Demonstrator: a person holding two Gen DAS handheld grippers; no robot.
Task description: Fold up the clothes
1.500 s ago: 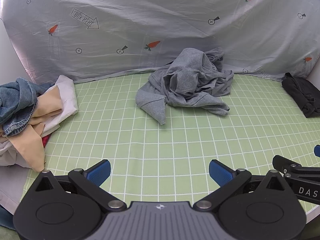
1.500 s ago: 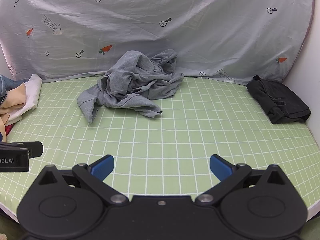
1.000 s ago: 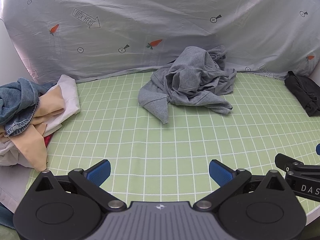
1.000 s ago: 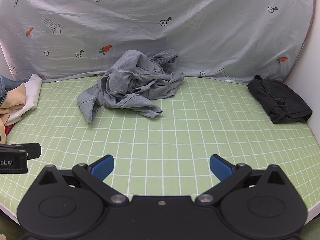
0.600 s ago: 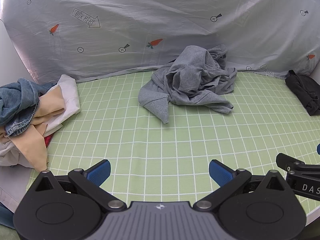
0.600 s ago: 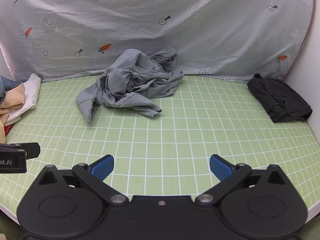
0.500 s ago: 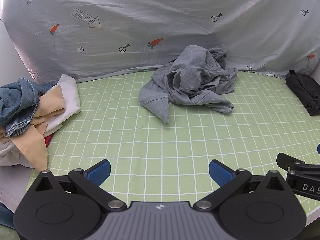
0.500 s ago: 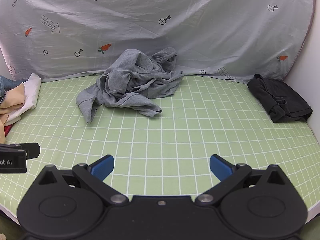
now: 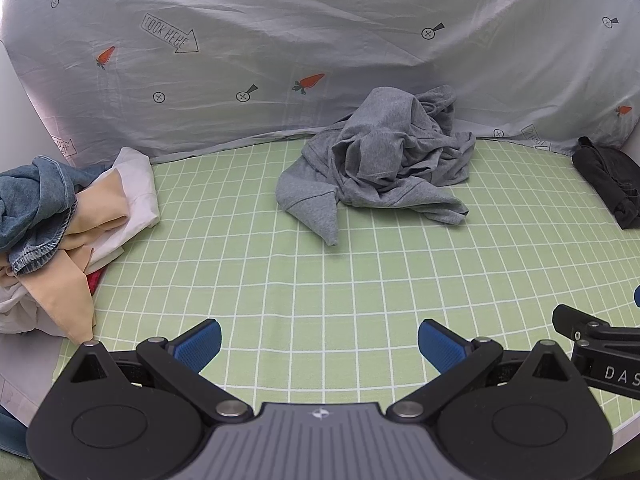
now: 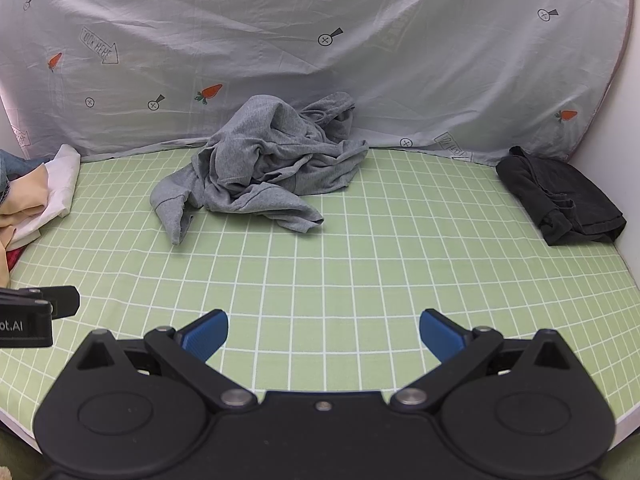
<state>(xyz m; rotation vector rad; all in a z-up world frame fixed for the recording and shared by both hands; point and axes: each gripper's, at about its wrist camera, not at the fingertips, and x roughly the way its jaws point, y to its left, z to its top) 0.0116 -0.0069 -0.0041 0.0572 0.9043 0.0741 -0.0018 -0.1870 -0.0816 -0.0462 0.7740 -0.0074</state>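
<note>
Green grid mat (image 9: pixel 320 280) bare up front; grey garment (image 9: pixel 384 164) crumpled at back edge; both grippers (image 9: pixel 319 340) (image 10: pixel 324 334) spread, empty.

Grey top (image 10: pixel 272 160) crumpled, R gripper (image 10: pixel 323 334) agape.

A crumpled sweatshirt (image 9: pixel 384 168) lies on the gridded mat (image 9: pixel 320 280), toward the far middle, just before the hanging printed sheet (image 9: pixel 320 40). A pile of mixed clothes (image 9: pixel 60 232) sits at the mat's left edge. A folded garment (image 10: pixel 560 196) rests at the far right edge, well apart from the sweatshirt. The near half of the mat lies before both grippers.
</note>
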